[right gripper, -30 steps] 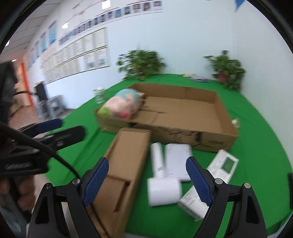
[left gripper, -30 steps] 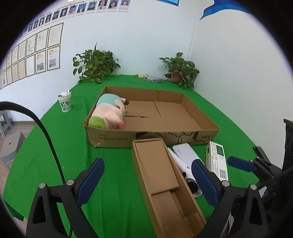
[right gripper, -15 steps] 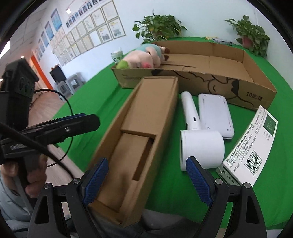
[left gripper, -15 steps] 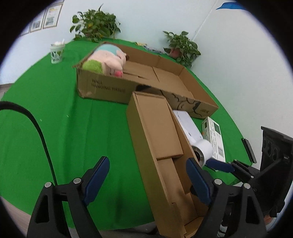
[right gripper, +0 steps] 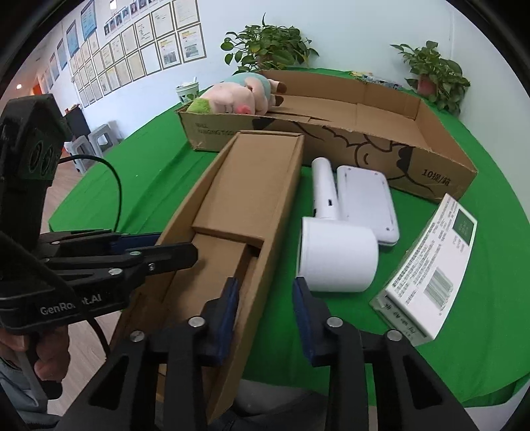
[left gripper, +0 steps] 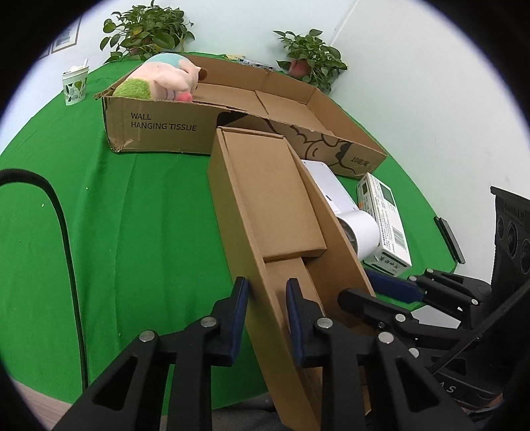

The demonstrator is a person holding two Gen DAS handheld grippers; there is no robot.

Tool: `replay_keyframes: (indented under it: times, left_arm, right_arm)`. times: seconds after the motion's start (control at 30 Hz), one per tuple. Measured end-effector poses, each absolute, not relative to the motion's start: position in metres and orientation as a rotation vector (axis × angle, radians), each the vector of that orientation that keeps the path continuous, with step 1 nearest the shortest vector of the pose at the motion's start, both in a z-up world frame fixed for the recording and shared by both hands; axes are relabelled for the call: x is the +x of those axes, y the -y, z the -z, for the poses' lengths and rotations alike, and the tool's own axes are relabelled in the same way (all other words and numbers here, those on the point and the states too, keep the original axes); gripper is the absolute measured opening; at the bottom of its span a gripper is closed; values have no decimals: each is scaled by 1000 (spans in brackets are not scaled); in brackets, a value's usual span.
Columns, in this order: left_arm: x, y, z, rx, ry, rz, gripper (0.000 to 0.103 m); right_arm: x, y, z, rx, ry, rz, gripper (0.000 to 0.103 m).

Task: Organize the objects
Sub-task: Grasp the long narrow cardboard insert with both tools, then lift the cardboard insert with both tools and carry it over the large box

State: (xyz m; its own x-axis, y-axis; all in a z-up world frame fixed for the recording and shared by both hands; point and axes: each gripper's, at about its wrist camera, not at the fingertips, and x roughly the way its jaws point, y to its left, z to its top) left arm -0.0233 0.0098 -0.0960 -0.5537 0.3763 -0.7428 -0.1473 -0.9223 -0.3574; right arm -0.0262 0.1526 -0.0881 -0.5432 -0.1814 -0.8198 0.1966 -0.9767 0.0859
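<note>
A long narrow open cardboard box (left gripper: 268, 199) lies on the green table, its near end over the front edge; it also shows in the right wrist view (right gripper: 245, 195). My left gripper (left gripper: 266, 318) straddles the box's left wall, narrowed close to it. My right gripper (right gripper: 265, 315) straddles the right wall, with a gap on its right side. A white hair dryer (right gripper: 334, 245), a white flat device (right gripper: 366, 202) and a white printed carton (right gripper: 430, 265) lie right of the box.
A big shallow cardboard tray (left gripper: 159, 126) stands behind, with a pink plush pig (left gripper: 165, 79) in its left end. A paper cup (left gripper: 75, 84) sits far left. Two potted plants (left gripper: 149, 30) stand at the back by the wall.
Both grippers moved in and down onto the near end of the long box. Their jaws narrowed from wide open to straddling the box's two side walls.
</note>
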Motion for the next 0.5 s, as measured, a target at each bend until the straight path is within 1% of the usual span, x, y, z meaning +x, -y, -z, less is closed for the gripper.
replay_keyframes:
  times: [0.03,0.13,0.27,0.5]
  left_arm:
    - [-20,-11,95,-1298,354,-2508,19]
    - [-6,-10,93,-1340,327,-2525,19]
    - [-2,-6,95,-1372,381,-2513,20]
    - [-8,-11,100,-1384,339,-2538,21]
  right_arm:
    - [-24,-150,88,1384,-5,2555,18]
    - [-13,-140,85,1397,-26,2521,19]
    - [-13,-138,90,1421,12,2506,19]
    - [-17,-134,95,1453,40,2534,19]
